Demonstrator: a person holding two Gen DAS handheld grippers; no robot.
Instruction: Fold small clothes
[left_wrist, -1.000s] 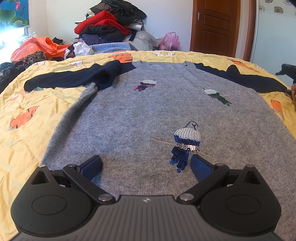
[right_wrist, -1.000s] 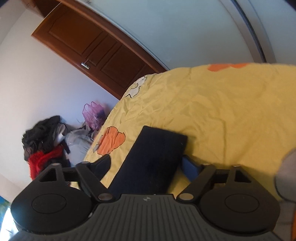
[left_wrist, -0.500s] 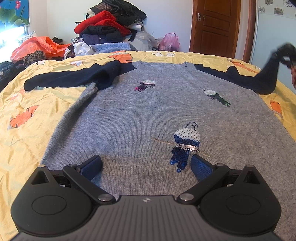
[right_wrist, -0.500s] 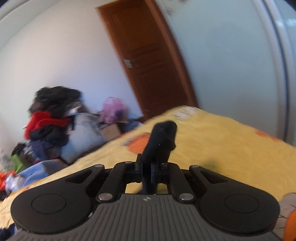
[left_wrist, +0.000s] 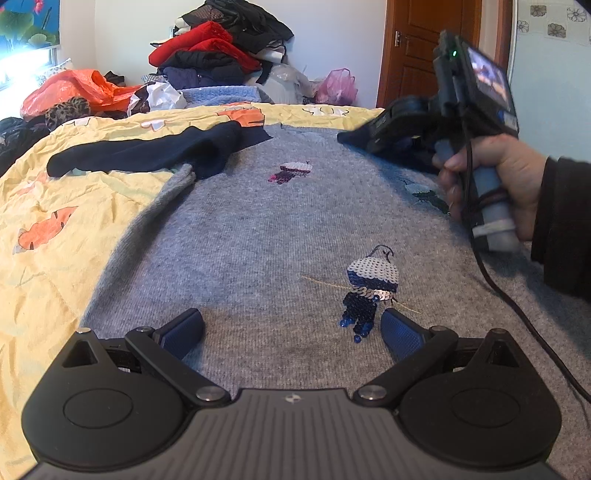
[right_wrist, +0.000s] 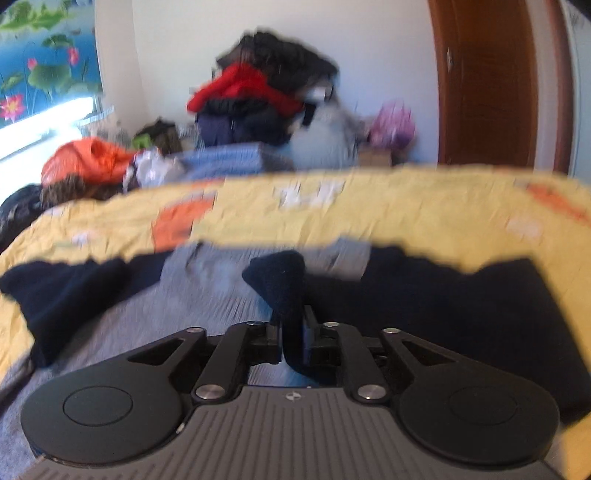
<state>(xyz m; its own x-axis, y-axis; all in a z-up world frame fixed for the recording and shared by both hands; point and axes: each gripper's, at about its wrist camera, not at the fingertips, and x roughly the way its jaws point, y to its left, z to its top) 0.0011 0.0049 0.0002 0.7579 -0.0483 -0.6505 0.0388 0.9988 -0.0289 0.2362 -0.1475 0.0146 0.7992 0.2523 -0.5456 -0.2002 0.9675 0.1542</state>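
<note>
Grey sweater flat on bed: right hand-held gripper clamps one navy sleeve inward (first fold); left hand-held gripper wide, idle; other sleeve unfolded

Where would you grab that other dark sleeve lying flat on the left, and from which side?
Take the left sleeve at its cuff end, coming in from the outer left side over the yellow quilt. The cuff is the free tip, lying flat and clear of the grey sweater body, so the open left gripper could probably slide its fingers around it and carry it inward.
</note>
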